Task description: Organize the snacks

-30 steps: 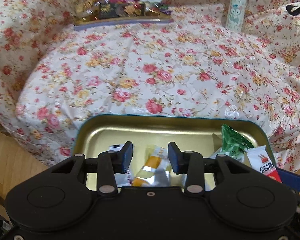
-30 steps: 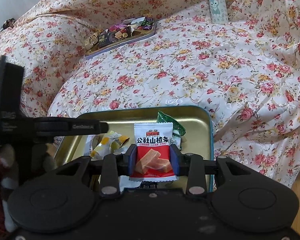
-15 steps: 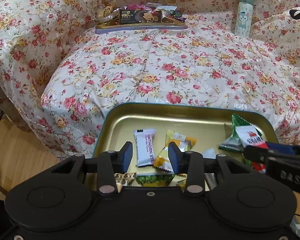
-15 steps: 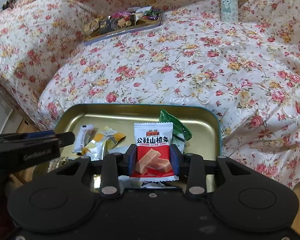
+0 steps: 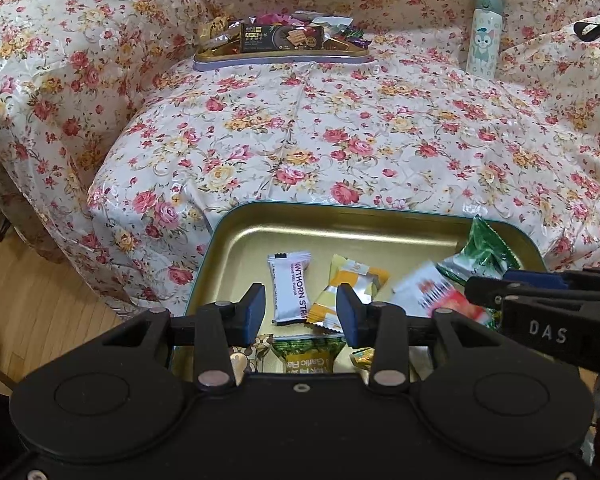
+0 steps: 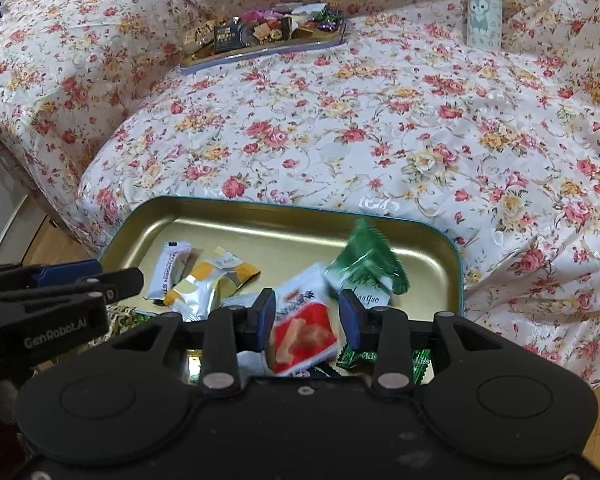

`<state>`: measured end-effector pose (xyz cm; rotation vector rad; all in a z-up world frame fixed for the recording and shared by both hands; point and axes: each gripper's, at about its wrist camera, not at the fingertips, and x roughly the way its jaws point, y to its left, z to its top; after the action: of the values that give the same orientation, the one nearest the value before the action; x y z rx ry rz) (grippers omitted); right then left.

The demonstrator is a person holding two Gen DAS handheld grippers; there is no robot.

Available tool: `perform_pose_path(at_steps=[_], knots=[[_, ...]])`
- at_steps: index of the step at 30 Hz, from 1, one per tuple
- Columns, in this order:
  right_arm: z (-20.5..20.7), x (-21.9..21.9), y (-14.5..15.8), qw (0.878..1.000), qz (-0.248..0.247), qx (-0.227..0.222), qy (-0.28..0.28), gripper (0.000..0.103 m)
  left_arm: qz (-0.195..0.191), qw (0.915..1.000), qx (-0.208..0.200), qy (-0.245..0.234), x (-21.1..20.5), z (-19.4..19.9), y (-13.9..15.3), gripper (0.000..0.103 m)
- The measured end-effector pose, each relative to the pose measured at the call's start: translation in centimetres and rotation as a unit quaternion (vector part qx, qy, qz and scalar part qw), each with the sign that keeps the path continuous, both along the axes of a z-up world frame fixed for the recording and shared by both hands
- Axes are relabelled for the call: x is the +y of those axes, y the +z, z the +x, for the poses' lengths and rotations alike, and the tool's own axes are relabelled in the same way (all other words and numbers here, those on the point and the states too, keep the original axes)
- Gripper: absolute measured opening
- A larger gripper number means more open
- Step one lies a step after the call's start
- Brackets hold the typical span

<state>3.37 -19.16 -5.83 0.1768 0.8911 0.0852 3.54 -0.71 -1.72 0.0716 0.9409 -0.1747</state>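
A gold tin tray [image 5: 340,210] lies on the near edge of the floral-covered sofa seat. In it are a white hawthorn strip [image 5: 290,288], a yellow packet [image 5: 348,284], a green packet [image 6: 364,260] and several other snacks. My left gripper [image 5: 300,312] hovers open over the tray's near left part with nothing between its fingers. My right gripper [image 6: 307,316] is over the tray's right part. A red and white packet [image 6: 304,336] sits tilted and blurred between the right jaws, loose from the pads.
A second tray [image 5: 280,46] heaped with snacks rests at the back of the seat. A pale cartoon bottle [image 5: 484,36] stands at the back right, beside a black strap [image 5: 592,30]. Wooden floor [image 5: 40,300] shows at the lower left.
The red and white packet was upright and pinched in the right gripper; now it is tilted, blurred and slipping down. The green packet behind it has shifted. The left gripper's view has slid right.
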Motion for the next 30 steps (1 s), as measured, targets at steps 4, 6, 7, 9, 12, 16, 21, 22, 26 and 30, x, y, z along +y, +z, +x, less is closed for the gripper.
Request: perform_pose_path(at_steps=[4, 6, 7, 9, 12, 16, 21, 22, 26, 30], knots=[[-1.5, -0.1, 1.6, 1.000, -0.013, -0.023, -0.009, 0.039, -0.002, 1.0000, -0.006, -0.002, 0.0, -0.6, 0.5, 0.048], [-2.5, 0.0, 2.5, 0.999, -0.027, -0.038, -0.011, 0.039, -0.004, 0.9999, -0.009, -0.003, -0.1, -1.0, 0.8, 0.048], [-3.1, 0.0, 3.0, 0.998, -0.033, -0.045, -0.011, 0.043, -0.005, 0.9999, -0.011, -0.004, -0.1, -1.2, 0.9, 0.048], [-4.2, 0.0, 3.8, 0.997, -0.045, -0.055, -0.015, 0.049, -0.006, 0.9998, -0.016, -0.006, -0.2, -1.5, 1.2, 0.048], [-5.6, -0.2, 4.4, 0.996, -0.061, -0.061, -0.021, 0.056, -0.005, 0.9996, -0.025, -0.012, -0.4, -2.2, 1.7, 0.054], [-6.8, -0.7, 4.3, 0.996, -0.064, -0.053, -0.030, 0.058, -0.001, 0.9992, -0.038, -0.017, -0.6, -3.0, 2.2, 0.055], [-7.6, -0.8, 3.7, 0.996, -0.060, -0.045, -0.041, 0.058, -0.002, 0.9988, -0.044, -0.021, -0.6, -3.7, 2.7, 0.055], [-7.7, -0.6, 3.6, 0.996, -0.059, -0.045, -0.042, 0.058, -0.002, 0.9988, -0.044, -0.022, -0.7, -3.8, 2.7, 0.055], [-7.8, -0.2, 3.3, 0.997, -0.054, -0.044, -0.043, 0.058, -0.001, 0.9989, -0.042, -0.021, -0.6, -3.9, 2.6, 0.055], [-7.9, 0.3, 2.9, 0.997, -0.051, -0.039, -0.039, 0.058, -0.005, 0.9992, -0.037, -0.017, -0.5, -4.1, 2.5, 0.055]])
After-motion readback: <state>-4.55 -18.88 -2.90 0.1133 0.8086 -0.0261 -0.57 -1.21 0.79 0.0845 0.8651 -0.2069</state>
